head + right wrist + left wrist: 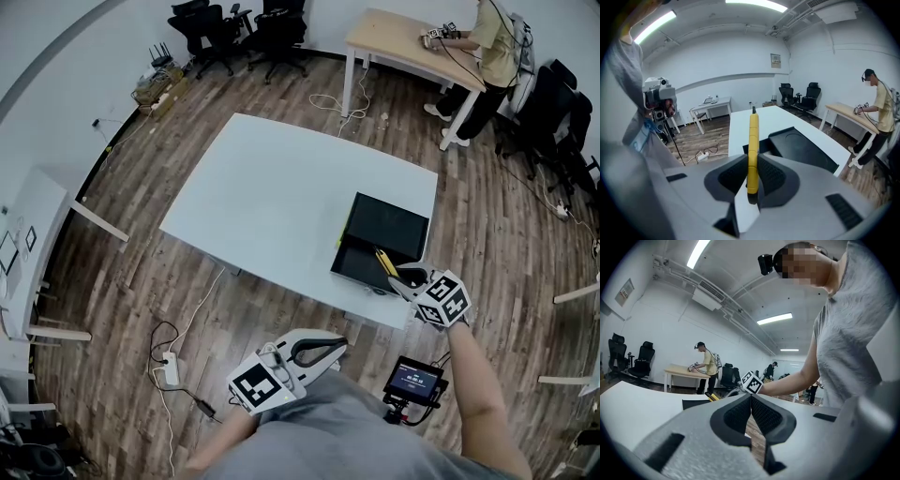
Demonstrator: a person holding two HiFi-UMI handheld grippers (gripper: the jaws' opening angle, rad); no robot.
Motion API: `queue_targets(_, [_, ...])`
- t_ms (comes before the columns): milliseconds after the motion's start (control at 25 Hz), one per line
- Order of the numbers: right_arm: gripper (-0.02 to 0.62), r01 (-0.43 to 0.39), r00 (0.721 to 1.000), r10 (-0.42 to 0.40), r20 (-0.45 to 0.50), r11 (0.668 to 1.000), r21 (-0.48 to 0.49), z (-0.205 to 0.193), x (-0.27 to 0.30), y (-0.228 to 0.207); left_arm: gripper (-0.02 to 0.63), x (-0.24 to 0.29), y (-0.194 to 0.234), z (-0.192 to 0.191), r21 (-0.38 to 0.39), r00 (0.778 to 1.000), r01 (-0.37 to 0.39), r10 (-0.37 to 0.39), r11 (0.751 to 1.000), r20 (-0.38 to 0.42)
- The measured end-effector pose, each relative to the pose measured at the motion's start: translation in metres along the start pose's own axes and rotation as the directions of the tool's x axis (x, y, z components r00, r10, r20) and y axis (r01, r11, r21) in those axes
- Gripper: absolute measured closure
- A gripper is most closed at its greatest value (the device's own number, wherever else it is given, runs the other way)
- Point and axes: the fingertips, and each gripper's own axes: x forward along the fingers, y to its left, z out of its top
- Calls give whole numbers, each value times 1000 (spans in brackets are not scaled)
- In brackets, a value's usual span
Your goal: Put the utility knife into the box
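A yellow utility knife (384, 262) is clamped in my right gripper (403, 276), which is shut on it. The knife hangs just above the open black box (349, 268) at the near right corner of the white table (272, 197). In the right gripper view the knife (753, 145) points forward between the jaws, with the black box (806, 151) below and to the right. My left gripper (330, 351) is low, off the table beside the person's body. In the left gripper view the left gripper (751, 403) has its pads pressed together, holding nothing.
A power strip (171, 367) with cables lies on the wooden floor left of me. A small screen on a mount (412, 380) sits below the right arm. Another person (492, 47) works at a wooden table (403, 39) far back; office chairs (239, 28) stand behind.
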Motion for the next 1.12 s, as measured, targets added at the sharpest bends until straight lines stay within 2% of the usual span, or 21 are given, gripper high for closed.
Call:
queue_targets(200, [514,0,999,0,-46,1000,5,-13,16,-7,588,1,0,-9,13,1000,16,-16,1000,-13])
queue_targets(520, [514,-7,986,5,-168,1000,-11,-39,44,-25,588,7,-2,-10,-10,1000,24,-24,1000,-15])
queue_targets(680, [514,-15,975,14,-222,1000,-4,-53,60,-34,588,7,-2,-22,37,998,45,-44,998,-41])
queue_targets(1120, [514,-39,932,41,-360,999,14,-86,89,-46,588,7,-1,-29,8,998,33,-33,999,-62])
